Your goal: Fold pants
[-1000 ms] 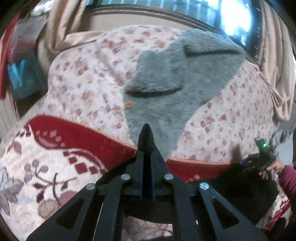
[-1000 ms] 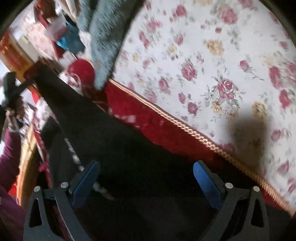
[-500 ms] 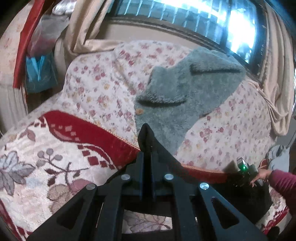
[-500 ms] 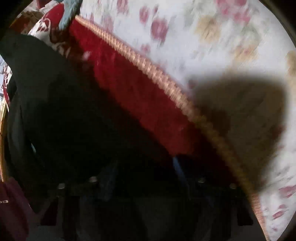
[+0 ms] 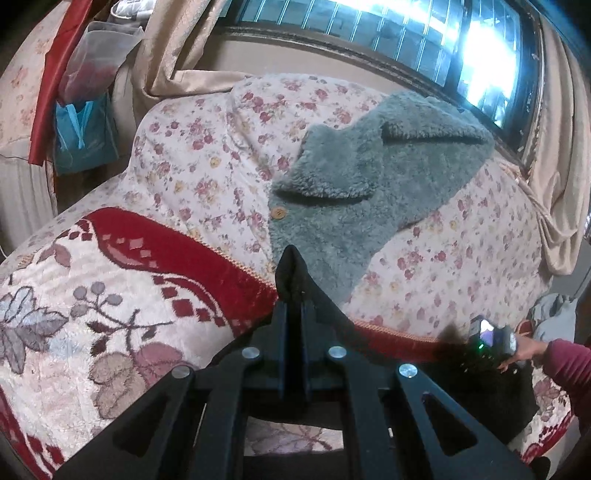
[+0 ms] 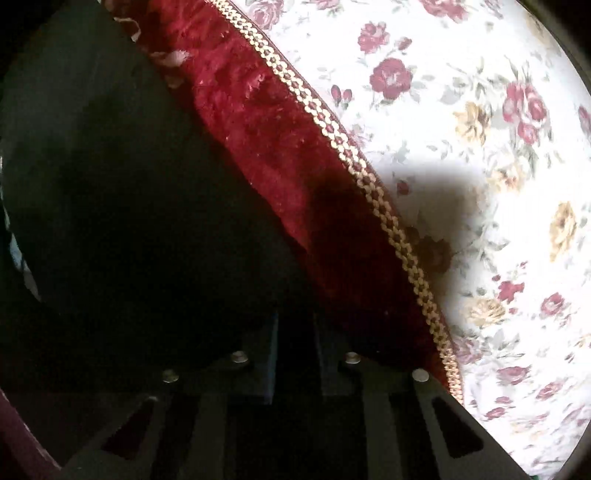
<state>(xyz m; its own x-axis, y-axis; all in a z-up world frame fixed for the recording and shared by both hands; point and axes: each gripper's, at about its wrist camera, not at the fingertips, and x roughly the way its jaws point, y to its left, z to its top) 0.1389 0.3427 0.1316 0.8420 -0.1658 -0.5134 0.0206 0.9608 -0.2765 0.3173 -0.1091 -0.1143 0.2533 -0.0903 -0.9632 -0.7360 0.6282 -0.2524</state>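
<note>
Left gripper [image 5: 291, 306]: closed tight on a corner of the black pants, fingers side by side, a peak of black cloth standing up past the tips toward 12 o'clock.

Pants [image 5: 491, 384]: black, running from the left gripper toward 4 o'clock, lying over the blanket and reaching the right gripper. In the right wrist view, a large dark mass [image 6: 110, 192] filling the picture from 7 to 11 o'clock.

Right gripper [image 6: 293, 332]: fingers narrow, close together, dark cloth at and between the pads; looks clamped on the pants edge, though very dim there. In the left wrist view, seen small at 4 o'clock [image 5: 493, 341], with a green light, touching the black cloth.

Right hand [image 5: 526, 349]: just behind that gripper, sleeve dark red.

Blanket [image 5: 110, 302]: plush, cream with red bands and leaf pattern, under the pants. Its red border [image 6: 266, 122] with gold braid crossing the right wrist view from 12 to 5 o'clock.

Floral cover [image 5: 207, 162]: white with small red and yellow roses, beyond the braid, over a rounded cushion shape.

Grey fleece garment [image 5: 354, 206]: lying on the floral cover at 12 to 1 o'clock from the left gripper, one wooden button near its left edge.

Blue bag [image 5: 79, 136]: at 10 o'clock, beside the cushion.

Curtains [image 5: 177, 40]: beige, hanging at both sides.

Window [image 5: 424, 33]: farthest, bright, with bars.
</note>
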